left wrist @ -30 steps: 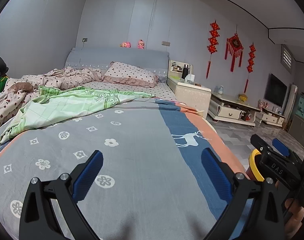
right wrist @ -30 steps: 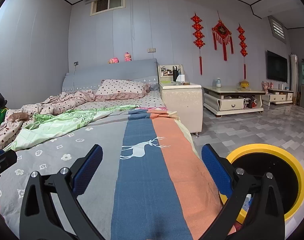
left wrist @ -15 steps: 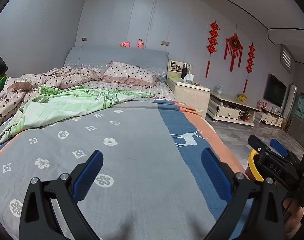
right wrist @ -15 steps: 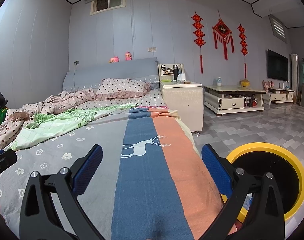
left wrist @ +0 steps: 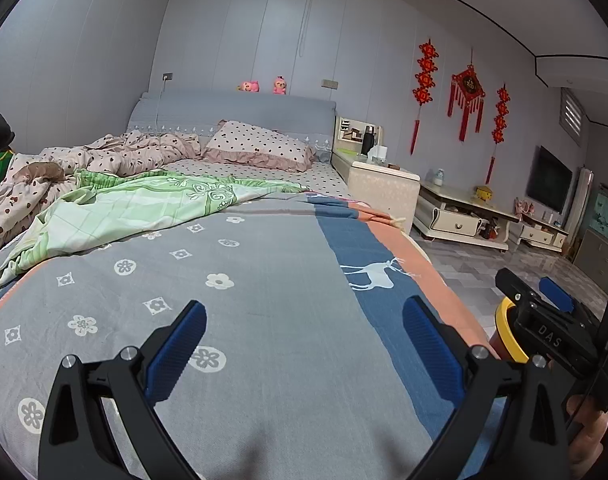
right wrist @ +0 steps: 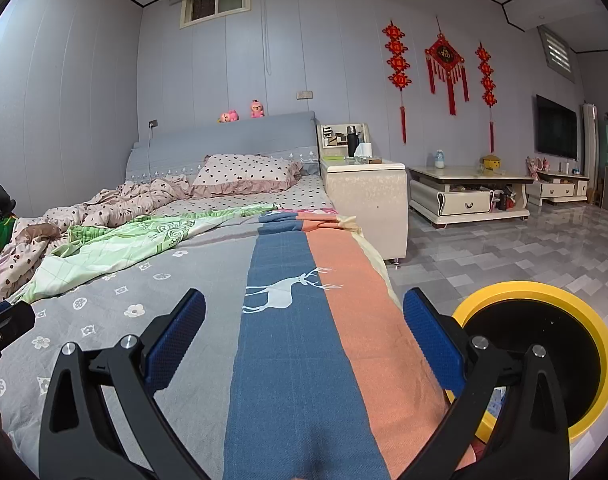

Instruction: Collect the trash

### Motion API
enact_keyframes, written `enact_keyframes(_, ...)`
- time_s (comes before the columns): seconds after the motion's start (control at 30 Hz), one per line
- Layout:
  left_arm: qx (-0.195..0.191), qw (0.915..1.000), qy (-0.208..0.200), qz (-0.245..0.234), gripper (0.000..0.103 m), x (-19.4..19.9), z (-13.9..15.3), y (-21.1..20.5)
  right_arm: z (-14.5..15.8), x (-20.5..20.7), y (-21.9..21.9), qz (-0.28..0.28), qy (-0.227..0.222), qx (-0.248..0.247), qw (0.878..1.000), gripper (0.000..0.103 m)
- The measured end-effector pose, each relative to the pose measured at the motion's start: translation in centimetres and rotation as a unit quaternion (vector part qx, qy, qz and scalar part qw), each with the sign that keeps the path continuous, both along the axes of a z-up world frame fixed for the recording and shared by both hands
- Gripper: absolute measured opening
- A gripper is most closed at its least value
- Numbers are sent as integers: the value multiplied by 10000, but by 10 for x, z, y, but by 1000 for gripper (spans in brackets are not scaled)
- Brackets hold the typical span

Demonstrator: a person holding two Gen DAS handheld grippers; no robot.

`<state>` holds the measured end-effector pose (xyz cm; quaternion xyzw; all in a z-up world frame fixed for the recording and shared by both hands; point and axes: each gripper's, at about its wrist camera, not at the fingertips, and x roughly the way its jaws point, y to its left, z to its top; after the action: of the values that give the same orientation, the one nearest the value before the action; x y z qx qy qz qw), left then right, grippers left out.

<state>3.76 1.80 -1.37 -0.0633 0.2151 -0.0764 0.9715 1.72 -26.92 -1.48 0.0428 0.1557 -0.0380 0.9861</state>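
A yellow-rimmed bin (right wrist: 544, 344) with a dark inside stands on the floor at the right of the bed's foot; a sliver of its rim (left wrist: 508, 334) shows in the left wrist view behind the other gripper. My left gripper (left wrist: 304, 340) hovers open over the grey flowered bedspread (left wrist: 231, 320), nothing between its blue pads. My right gripper (right wrist: 304, 340) is open too, above the blue and orange stripes (right wrist: 295, 344) near the bed's right edge. No loose trash shows on the bed. The right gripper's body (left wrist: 552, 332) appears at the right of the left wrist view.
Crumpled dotted quilt (left wrist: 115, 156), green sheet (left wrist: 143, 204) and a pillow (left wrist: 255, 146) lie at the bed's far end. A cream bedside cabinet (right wrist: 364, 208) and low TV unit (right wrist: 468, 196) stand along the right wall. Grey tiled floor (right wrist: 504, 248) spreads right of the bed.
Both views have shifted only slightly; the bin sits a little lower and nearer in the right wrist view. Both grippers stay open and empty.
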Motion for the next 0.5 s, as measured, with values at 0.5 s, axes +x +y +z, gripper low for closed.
enact_keyframes(0.5,15,10000,32,12,95,1,-5,2,-4,0,-3,17,26,21,10000,95)
